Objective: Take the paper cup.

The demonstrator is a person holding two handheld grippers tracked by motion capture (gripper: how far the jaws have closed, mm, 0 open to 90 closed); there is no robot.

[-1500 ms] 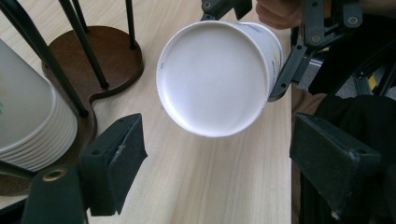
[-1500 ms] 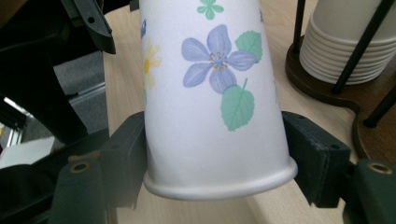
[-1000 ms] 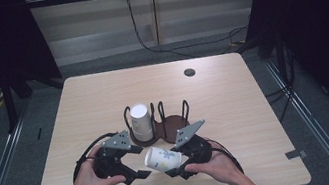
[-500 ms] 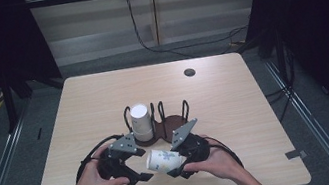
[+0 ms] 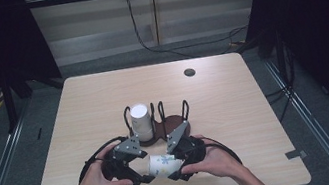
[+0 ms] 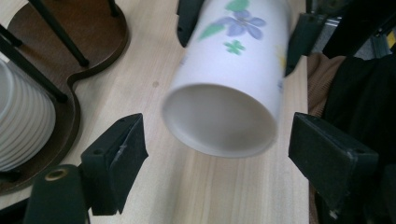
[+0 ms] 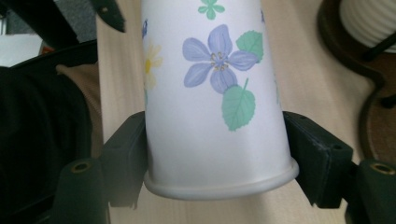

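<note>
Pale wood tabletop (image 5: 234,96), with a dark rack (image 5: 173,122) at its middle. Two cups: a ribbed one (image 5: 140,121) parked in the rack, and a flowered one (image 5: 163,165) held sideways above the near edge, clamped by the right gripper (image 5: 175,170). The left gripper (image 5: 142,177) has just spread wider around its end, not touching, likely passing it across.

No words, numbers, brands or signs can be read anywhere. The cup (image 7: 215,98) bears only a printed pattern of flowers and leaves, no lettering, and the desk (image 5: 233,91) carries no label or mark.
</note>
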